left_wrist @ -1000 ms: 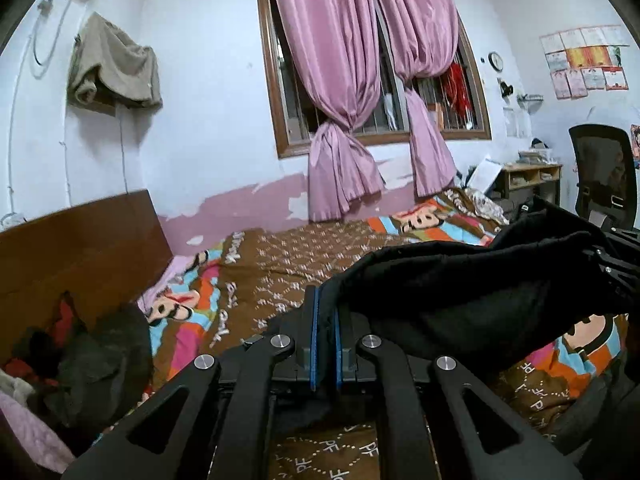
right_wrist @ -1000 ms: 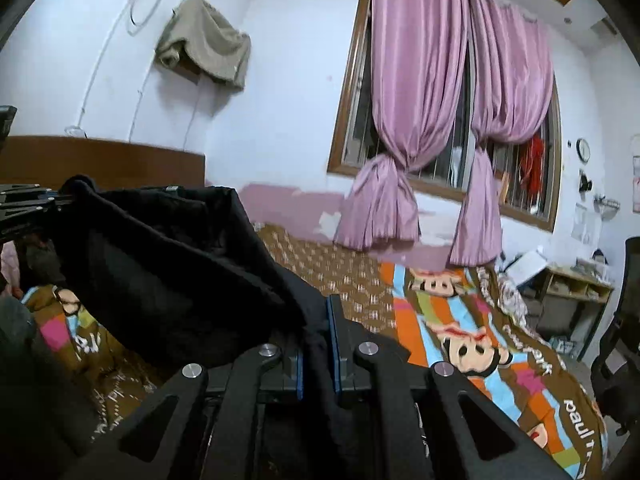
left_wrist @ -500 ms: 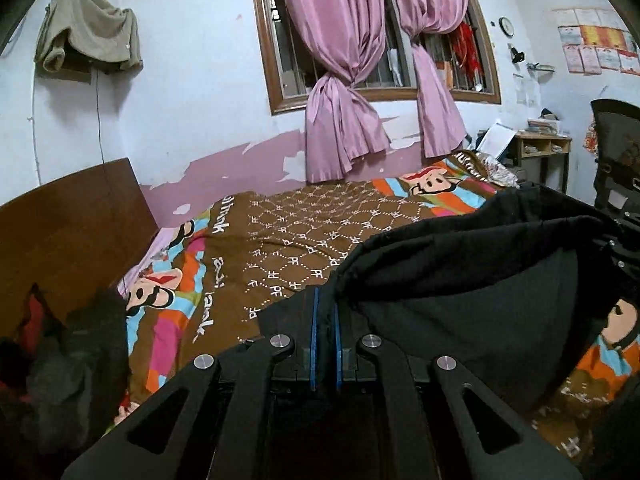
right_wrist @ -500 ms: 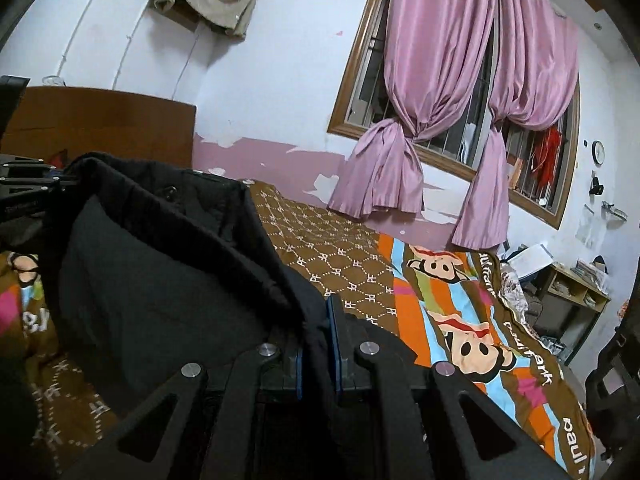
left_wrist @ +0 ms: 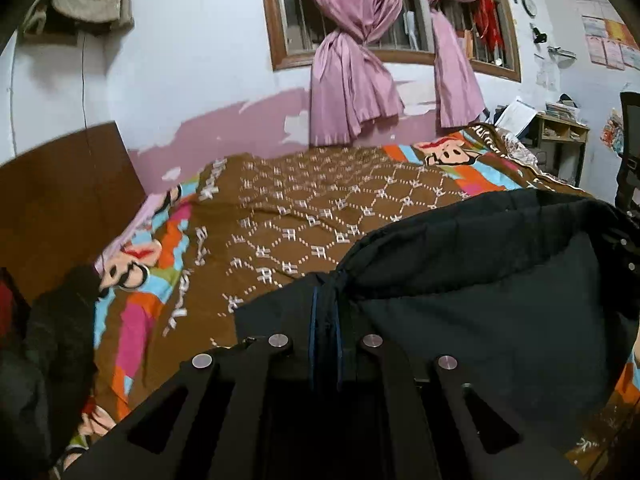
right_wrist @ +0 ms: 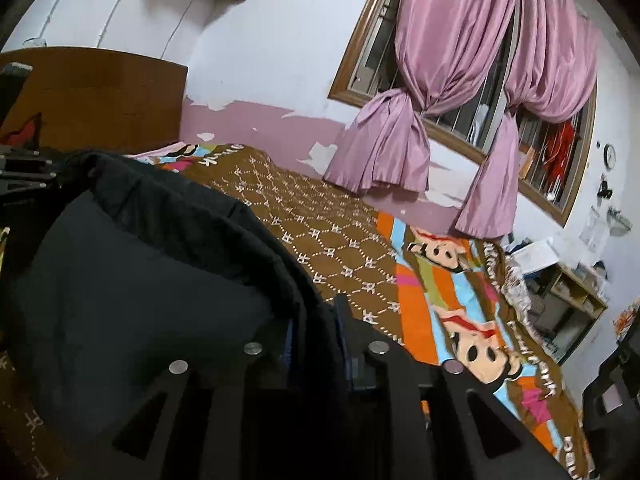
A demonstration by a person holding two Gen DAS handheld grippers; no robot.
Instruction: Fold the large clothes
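A large black garment [left_wrist: 492, 292] hangs stretched between my two grippers above the bed. My left gripper [left_wrist: 325, 312] is shut on one top corner of it, with the cloth running off to the right. My right gripper [right_wrist: 316, 328] is shut on the other corner, and the garment [right_wrist: 132, 280] spreads to the left of it. The other gripper shows at the far edge of each view, at the right [left_wrist: 624, 248] and at the left [right_wrist: 24, 172]. The garment's lower part is hidden below the grippers.
The bed has a brown patterned blanket [left_wrist: 320, 208] with cartoon stripes. A wooden headboard [left_wrist: 60, 192] is on the left with a dark clothes pile [left_wrist: 44, 340] by it. Pink curtains [left_wrist: 352, 64], a desk [left_wrist: 560, 140] and a black chair [right_wrist: 612, 384] stand beyond.
Both grippers have tilted downward toward the bed, still holding the garment. The blanket fills more of each view and the garment hangs lower and wider.
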